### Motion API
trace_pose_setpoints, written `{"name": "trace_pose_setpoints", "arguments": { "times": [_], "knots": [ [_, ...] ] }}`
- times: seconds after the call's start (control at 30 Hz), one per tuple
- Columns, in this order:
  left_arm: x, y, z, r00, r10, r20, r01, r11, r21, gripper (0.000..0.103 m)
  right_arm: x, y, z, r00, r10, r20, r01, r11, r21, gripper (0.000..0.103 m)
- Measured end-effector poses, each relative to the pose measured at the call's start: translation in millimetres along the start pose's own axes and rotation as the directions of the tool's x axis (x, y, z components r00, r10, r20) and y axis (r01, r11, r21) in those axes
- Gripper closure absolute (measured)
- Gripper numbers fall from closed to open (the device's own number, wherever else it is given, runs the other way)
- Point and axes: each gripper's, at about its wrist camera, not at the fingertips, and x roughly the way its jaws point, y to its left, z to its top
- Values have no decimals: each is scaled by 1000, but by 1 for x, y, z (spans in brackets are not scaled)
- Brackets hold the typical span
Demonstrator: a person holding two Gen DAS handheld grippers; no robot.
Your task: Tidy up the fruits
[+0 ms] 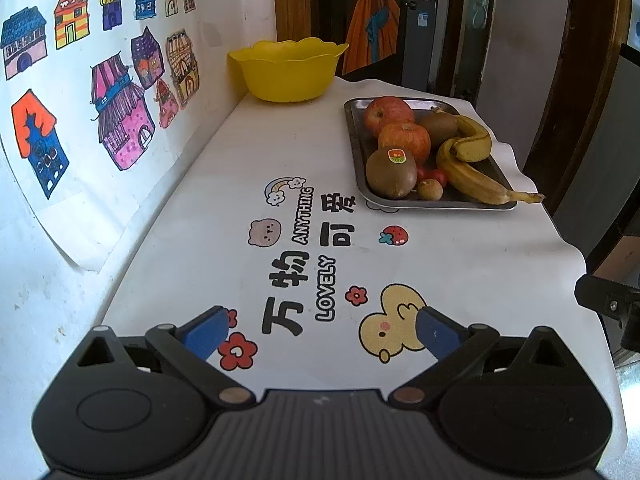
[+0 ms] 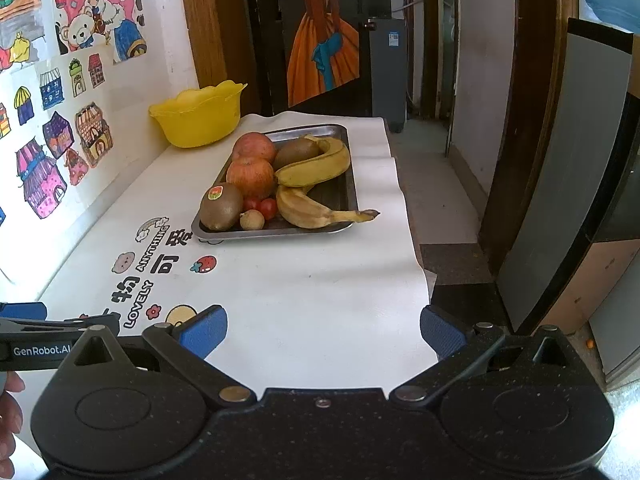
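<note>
A steel tray [image 1: 354, 136] [image 2: 352, 192] on the white table holds two red apples [image 1: 404, 140] [image 2: 250, 176], two kiwis [image 1: 390, 174] [image 2: 220, 206], two bananas [image 1: 472, 178] [image 2: 312, 210], cherry tomatoes [image 1: 438, 176] [image 2: 268, 207] and a small brown fruit [image 1: 430, 189] [image 2: 252, 220]. An empty yellow bowl [image 1: 288, 70] [image 2: 198, 118] stands behind the tray by the wall. My left gripper [image 1: 320, 330] is open and empty over the near table. My right gripper [image 2: 322, 330] is open and empty at the near table edge, well short of the tray.
The white tablecloth [image 1: 240, 184] [image 2: 320, 280] carries printed cartoons and text. A wall with house drawings [image 1: 120, 120] [image 2: 48, 168] runs along the left. The table's right edge [image 2: 412, 220] drops to the floor. The left gripper's body [image 2: 36, 350] shows at the right view's left edge.
</note>
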Motion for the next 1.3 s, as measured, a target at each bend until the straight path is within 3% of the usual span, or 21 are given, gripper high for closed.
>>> {"name": "trace_pose_setpoints", "arguments": {
  "times": [1.3],
  "knots": [
    [1,3,-2,1000,-1,-11,2,1000,3,1,0,3,1,1000,1,-1,-1,1000,-2,1]
  ]
}}
